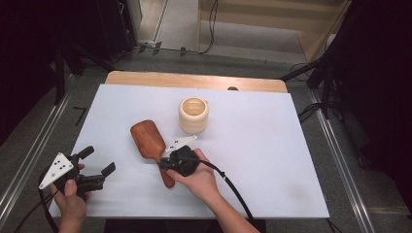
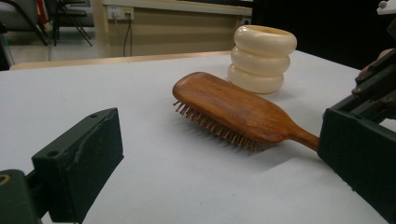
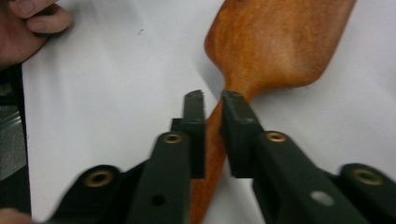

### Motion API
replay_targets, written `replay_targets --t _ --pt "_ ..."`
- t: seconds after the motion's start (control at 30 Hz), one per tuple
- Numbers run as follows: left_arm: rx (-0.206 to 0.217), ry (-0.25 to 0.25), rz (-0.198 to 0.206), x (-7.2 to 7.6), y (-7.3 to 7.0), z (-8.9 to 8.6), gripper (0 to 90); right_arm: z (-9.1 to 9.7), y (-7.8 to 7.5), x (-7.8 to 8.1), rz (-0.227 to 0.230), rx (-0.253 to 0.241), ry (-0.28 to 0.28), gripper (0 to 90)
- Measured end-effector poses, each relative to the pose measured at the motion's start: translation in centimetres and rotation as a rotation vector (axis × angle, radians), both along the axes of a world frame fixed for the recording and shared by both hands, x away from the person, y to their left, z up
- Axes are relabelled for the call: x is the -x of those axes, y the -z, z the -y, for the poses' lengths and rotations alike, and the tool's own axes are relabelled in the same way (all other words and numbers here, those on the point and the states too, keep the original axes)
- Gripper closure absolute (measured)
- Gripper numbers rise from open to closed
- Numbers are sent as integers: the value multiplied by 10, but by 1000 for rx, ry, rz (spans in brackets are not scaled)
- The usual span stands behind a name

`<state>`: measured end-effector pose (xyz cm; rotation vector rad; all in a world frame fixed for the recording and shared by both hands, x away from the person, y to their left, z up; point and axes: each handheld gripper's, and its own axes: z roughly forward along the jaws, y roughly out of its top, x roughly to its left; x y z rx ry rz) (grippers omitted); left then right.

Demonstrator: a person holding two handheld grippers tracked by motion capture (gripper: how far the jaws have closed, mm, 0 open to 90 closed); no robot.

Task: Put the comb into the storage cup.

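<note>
The wooden hairbrush lies bristles down on the white table, just in front of the cream ribbed cup, its handle pointing away from the cup. The right gripper has its fingers closed on that handle, near the brush's head. Well to the left of the brush, the left gripper holds its fingers wide open with nothing between them
</note>
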<state>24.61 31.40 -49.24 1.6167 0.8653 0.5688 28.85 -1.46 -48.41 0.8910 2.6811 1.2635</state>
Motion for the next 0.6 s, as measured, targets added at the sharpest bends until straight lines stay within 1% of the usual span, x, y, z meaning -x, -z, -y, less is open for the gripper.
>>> replay_targets --t 0.03,0.07,0.1,0.13,0.17,0.23,0.3,0.33,0.37,0.4,0.43,0.5,0.6 --pt "0 0 0 0 0 0 3 -2 1 2 -1 3 -17 882" --pt "0 0 0 0 0 0 3 -2 1 2 -1 3 -17 882" --pt "0 0 0 0 0 0 3 -4 2 3 -3 8 -36 883" --pt "1 0 -1 0 0 0 3 -9 4 8 -12 25 -69 884" --pt "2 0 -1 0 0 0 3 -9 4 8 -12 25 -69 884" --pt "1 1 -1 0 0 0 3 -14 6 11 -18 37 -105 884" --pt "0 1 -1 0 0 0 3 -18 9 15 -30 48 -129 884" --pt "-1 1 -2 0 0 0 3 -21 12 18 -31 66 -151 885" --pt "0 2 -1 0 0 0 3 -21 12 18 -31 66 -151 885" --pt "-1 2 0 0 0 0 3 -24 14 21 -32 91 -161 885" --pt "-1 2 -1 0 0 0 3 -24 14 21 -32 91 -161 885" --pt "-2 3 -1 0 0 0 3 -25 17 22 -29 108 -164 885" --pt "-1 2 -1 0 0 0 3 -22 19 21 -37 124 -150 885"
